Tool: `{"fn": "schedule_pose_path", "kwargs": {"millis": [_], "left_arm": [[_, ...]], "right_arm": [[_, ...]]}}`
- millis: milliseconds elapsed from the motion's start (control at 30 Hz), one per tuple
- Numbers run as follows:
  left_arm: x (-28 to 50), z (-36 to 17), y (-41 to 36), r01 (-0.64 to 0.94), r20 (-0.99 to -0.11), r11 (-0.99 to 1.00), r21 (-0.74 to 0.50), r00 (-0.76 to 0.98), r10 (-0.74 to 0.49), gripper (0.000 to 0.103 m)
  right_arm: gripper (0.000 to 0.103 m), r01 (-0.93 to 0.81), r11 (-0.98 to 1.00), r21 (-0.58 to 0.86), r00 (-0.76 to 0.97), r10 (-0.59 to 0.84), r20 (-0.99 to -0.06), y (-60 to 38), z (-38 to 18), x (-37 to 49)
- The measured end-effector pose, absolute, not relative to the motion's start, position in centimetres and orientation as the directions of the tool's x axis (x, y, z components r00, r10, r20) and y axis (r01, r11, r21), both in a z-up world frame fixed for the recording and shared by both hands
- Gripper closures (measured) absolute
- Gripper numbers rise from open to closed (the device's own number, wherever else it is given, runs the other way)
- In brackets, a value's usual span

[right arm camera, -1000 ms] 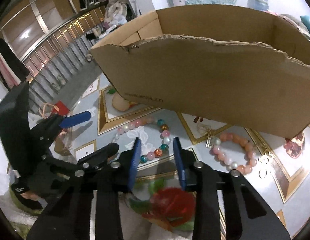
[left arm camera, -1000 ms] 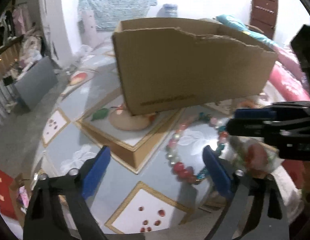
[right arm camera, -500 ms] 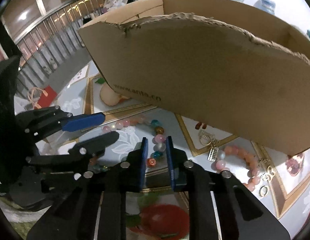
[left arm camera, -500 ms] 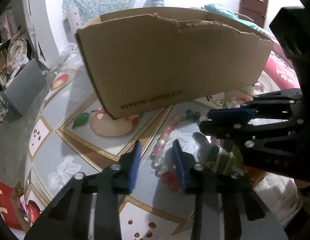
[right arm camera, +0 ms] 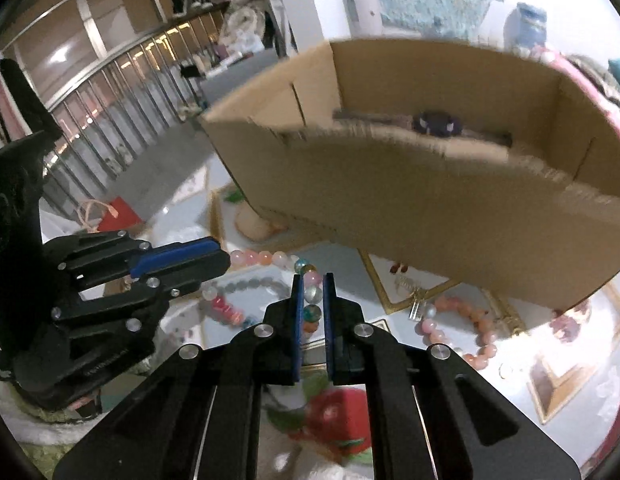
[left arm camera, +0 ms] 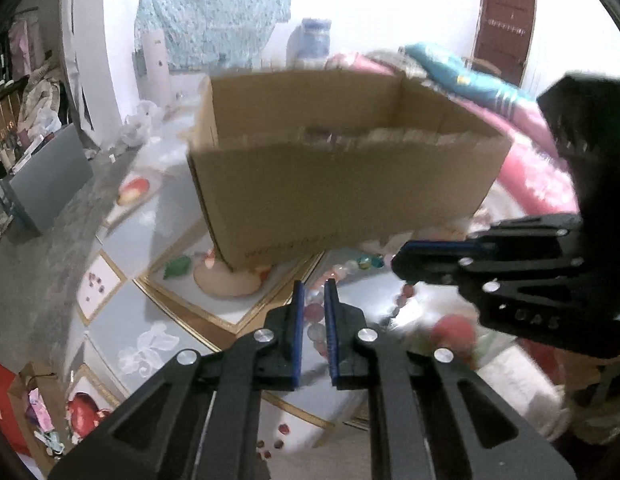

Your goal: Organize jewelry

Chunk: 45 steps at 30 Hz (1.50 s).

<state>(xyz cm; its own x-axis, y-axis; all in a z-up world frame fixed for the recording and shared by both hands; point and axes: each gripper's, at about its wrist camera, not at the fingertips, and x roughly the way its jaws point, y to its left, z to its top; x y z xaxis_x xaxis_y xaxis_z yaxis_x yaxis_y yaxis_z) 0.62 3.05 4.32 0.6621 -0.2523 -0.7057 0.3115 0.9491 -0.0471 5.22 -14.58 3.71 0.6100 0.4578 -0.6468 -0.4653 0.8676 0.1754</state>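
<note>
**Both hand-held grippers pinching one bead bracelet before the box**

Left wrist view: the left hand-held gripper (left arm camera: 313, 292) has its jaws closing on beads of the multicolour bracelet (left arm camera: 352, 266), which sit between the blue pads. From there the strand runs up and right, toward the right hand-held gripper (left arm camera: 398, 258) at the right edge, whose jaws look clenched; what they hold is blurred. The open cardboard box (left arm camera: 342, 200) stands just behind on the patterned worktop (left arm camera: 170, 320), its long axis left to right.

Right wrist view: the right hand-held gripper (right arm camera: 311, 292) is closing on bracelet (right arm camera: 312, 294) beads. The strand stretches left, roughly level, to the left hand-held gripper (right arm camera: 224, 256). A second, pink bracelet (right arm camera: 454, 326) lies on the worktop (right arm camera: 522, 360) to the right, near the box (right arm camera: 430, 200).
</note>
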Motion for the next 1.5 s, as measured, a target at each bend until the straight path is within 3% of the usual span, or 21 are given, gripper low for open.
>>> {"fn": "schedule_pose_path", "kwargs": {"millis": [300, 433, 700, 800, 1000, 1100, 1200, 1500], "left_arm": [[0.3, 13.6, 1.8, 0.374, -0.55, 0.927, 0.017, 0.778, -0.304, 0.094], [3.1, 17.0, 0.3, 0.396, -0.503, 0.916, 0.069, 0.807, -0.31, 0.094], [12.5, 14.5, -0.2, 0.376, -0.651, 0.926, 0.025, 0.709, -0.27, 0.094], [15.4, 11.7, 0.1, 0.356, -0.729, 0.934, 0.009, 0.642, -0.238, 0.094], [17.9, 8.3, 0.5, 0.32, -0.801, 0.947, 0.003, 0.568, -0.189, 0.093], [18.9, 7.5, 0.6, 0.299, -0.82, 0.954, 0.025, 0.552, -0.152, 0.093], [19.6, 7.3, 0.8, 0.274, -0.821, 0.961, 0.044, 0.558, -0.122, 0.083], [18.3, 9.2, 0.8, 0.237, -0.747, 0.969, 0.064, 0.656, -0.111, 0.078]], "right_arm": [[0.096, -0.535, 0.835, 0.128, 0.701, 0.524, -0.484, -15.7, 12.2, 3.9], [0.096, -0.547, 0.831, 0.106, 0.709, 0.527, -0.469, -15.6, 15.2, 6.8], [0.096, -0.513, 0.813, 0.274, 0.502, 0.544, -0.673, -15.3, 13.0, 18.0], [0.096, -0.49, 0.822, 0.291, 0.432, 0.518, -0.738, -14.2, 10.9, 20.5], [0.096, -0.453, 0.843, 0.29, 0.338, 0.463, -0.819, -12.5, 7.9, 23.6], [0.093, -0.43, 0.845, 0.317, 0.29, 0.463, -0.838, -12.1, 7.1, 24.9], [0.092, -0.405, 0.843, 0.354, 0.268, 0.48, -0.835, -12.2, 6.9, 25.5], [0.091, -0.419, 0.844, 0.334, 0.384, 0.498, -0.777, -13.9, 8.5, 23.8]]}}
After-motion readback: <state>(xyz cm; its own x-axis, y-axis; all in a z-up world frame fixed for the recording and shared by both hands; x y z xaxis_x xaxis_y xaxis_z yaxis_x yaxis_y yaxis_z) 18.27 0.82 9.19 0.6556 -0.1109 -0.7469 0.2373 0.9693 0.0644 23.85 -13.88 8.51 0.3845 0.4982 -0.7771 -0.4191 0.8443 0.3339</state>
